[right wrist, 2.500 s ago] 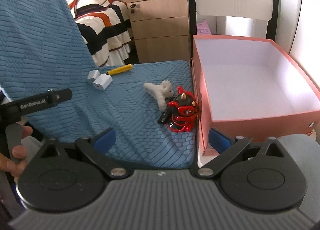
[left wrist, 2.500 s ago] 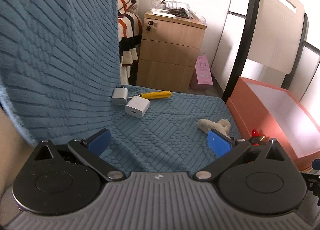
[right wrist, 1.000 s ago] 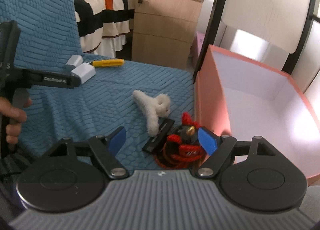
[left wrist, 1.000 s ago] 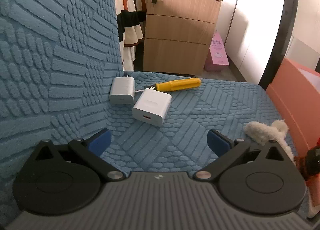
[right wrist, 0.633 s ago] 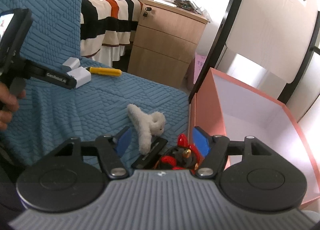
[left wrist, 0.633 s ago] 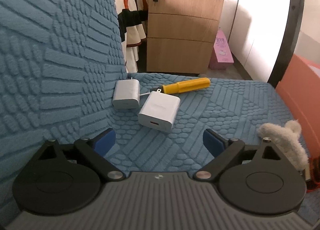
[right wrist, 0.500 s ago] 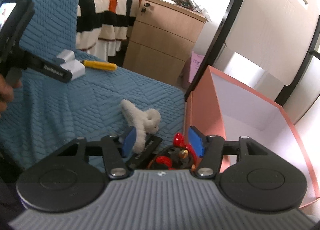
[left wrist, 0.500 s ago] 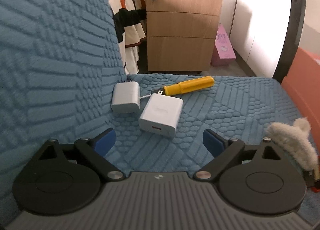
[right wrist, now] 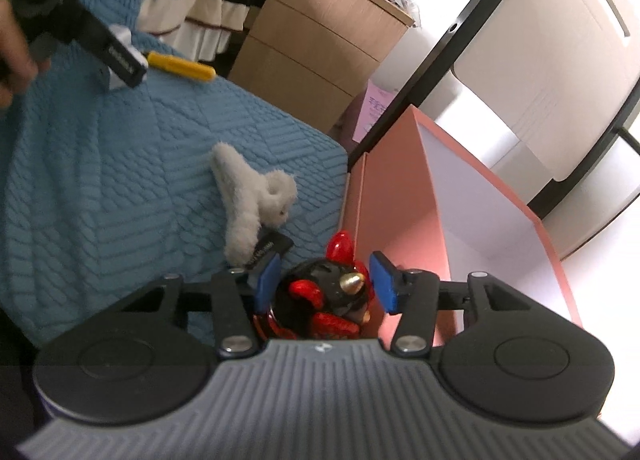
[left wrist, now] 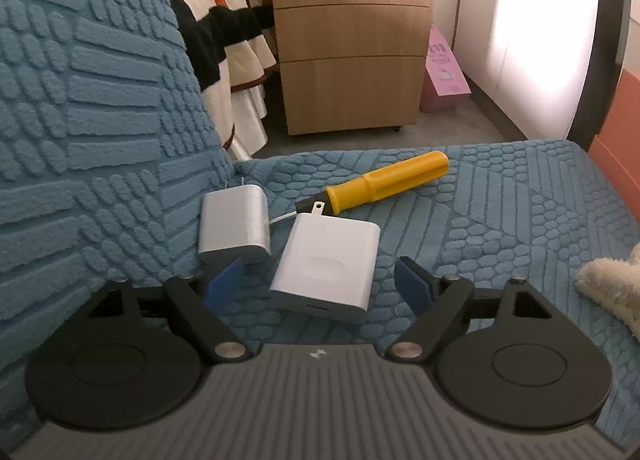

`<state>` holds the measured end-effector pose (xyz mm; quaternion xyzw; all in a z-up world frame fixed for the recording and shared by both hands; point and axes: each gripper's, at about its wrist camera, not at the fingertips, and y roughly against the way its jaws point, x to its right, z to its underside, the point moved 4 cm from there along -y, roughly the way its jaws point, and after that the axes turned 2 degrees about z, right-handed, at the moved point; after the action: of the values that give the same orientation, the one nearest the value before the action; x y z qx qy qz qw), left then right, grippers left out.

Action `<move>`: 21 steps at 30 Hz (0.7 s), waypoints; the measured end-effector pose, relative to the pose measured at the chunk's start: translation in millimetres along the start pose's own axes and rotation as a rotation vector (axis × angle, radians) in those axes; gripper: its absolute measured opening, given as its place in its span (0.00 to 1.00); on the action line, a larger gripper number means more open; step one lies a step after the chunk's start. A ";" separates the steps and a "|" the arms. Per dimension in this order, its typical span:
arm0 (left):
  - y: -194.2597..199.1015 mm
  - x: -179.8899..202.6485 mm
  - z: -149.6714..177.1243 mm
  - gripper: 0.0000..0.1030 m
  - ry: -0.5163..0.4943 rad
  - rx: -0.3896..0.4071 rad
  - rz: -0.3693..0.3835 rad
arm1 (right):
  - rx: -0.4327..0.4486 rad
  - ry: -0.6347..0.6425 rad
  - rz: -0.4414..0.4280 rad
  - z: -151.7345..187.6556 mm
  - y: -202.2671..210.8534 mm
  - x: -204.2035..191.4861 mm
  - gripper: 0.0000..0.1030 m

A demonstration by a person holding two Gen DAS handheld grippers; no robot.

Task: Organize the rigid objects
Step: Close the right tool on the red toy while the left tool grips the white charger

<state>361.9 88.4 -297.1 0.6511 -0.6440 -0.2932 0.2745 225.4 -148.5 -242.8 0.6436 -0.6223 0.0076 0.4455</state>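
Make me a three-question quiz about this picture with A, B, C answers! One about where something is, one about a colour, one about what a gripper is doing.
1. Where is the white charger?
A. Inside the pink box
B. Between the left gripper's open fingers, on the blue cover
C. On the wooden cabinet

2. What colour is the screwdriver handle?
A. Yellow
B. Green
C. Purple

3. What is the right gripper doing?
A. Holding the fluffy white clip
B. Pointing at the ceiling
C. Sitting open around the red and black toy, pads not visibly pressing it

Answers:
1 B: it lies on the blue cover between the left gripper's blue pads.
2 A: the handle is plainly yellow.
3 C: gaps show between pads and toy.
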 end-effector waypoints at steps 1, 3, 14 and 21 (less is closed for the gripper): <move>-2.1 0.7 -0.5 0.83 -0.004 -0.002 0.002 | 0.004 0.011 0.004 0.0 -0.2 -1.4 0.50; -5.5 2.9 0.0 0.83 -0.017 -0.010 -0.011 | 0.009 0.040 0.012 0.7 -0.2 -5.2 0.51; -4.5 8.0 0.6 0.59 -0.021 0.000 -0.008 | 0.013 0.000 -0.030 -7.5 6.4 -1.8 0.37; 17.0 6.2 16.5 0.58 0.049 -0.024 0.027 | 0.025 -0.053 -0.086 -13.5 16.1 2.9 0.37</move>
<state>338.3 82.2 -296.0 0.6459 -0.6423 -0.2810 0.3021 220.5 -140.2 -223.9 0.6752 -0.6056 -0.0211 0.4207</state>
